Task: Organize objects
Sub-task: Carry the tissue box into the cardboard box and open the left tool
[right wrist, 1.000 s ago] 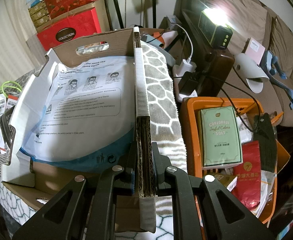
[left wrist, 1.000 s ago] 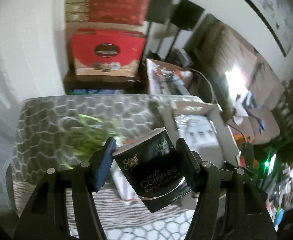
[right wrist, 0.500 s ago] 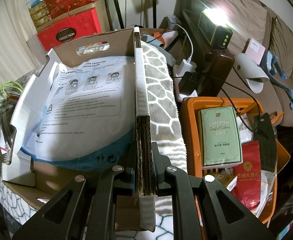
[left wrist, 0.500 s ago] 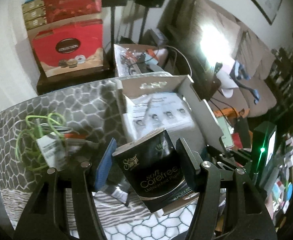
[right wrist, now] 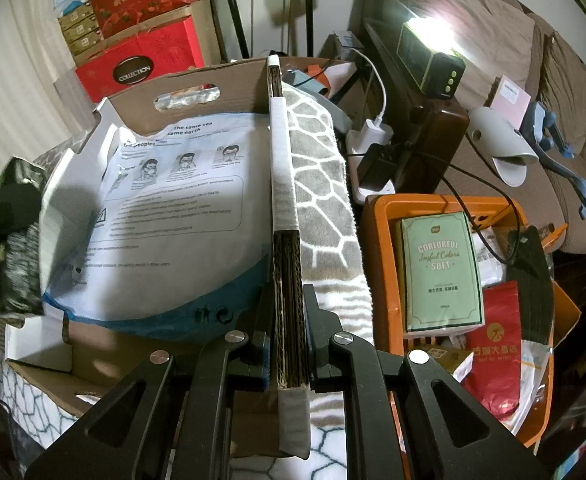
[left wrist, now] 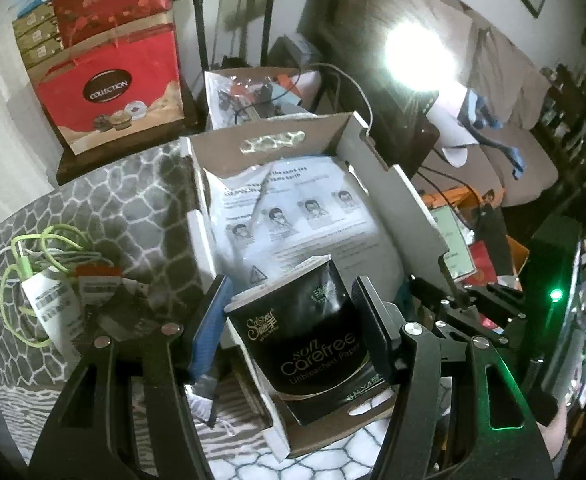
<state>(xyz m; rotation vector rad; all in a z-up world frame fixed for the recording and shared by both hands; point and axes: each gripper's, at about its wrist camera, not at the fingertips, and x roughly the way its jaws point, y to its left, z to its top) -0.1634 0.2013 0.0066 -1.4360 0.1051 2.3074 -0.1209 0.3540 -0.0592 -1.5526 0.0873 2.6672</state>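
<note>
Two claws are each clamped on something. "Soft Carefree Unbleached Paper" reads on the black tissue pack [left wrist: 313,336] pinched in the left claw [left wrist: 293,336], held over the cardboard box's [left wrist: 397,196] near left corner. The right claw [right wrist: 287,344] grips that box's right wall. Inside lies a white bag [right wrist: 173,216] printed "the same sea".

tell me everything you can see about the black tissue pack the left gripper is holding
The black tissue pack is a soft, glossy plastic-wrapped block with pale lettering reading "soft Carefree Unbleached Paper" and a white top edge. The left gripper is shut on it, one finger on each side, holding it tilted, top leaning away. It hangs above the near left corner of the cardboard box, over the white mask bag inside. The right wrist view shows it blurred at the left edge.
</note>
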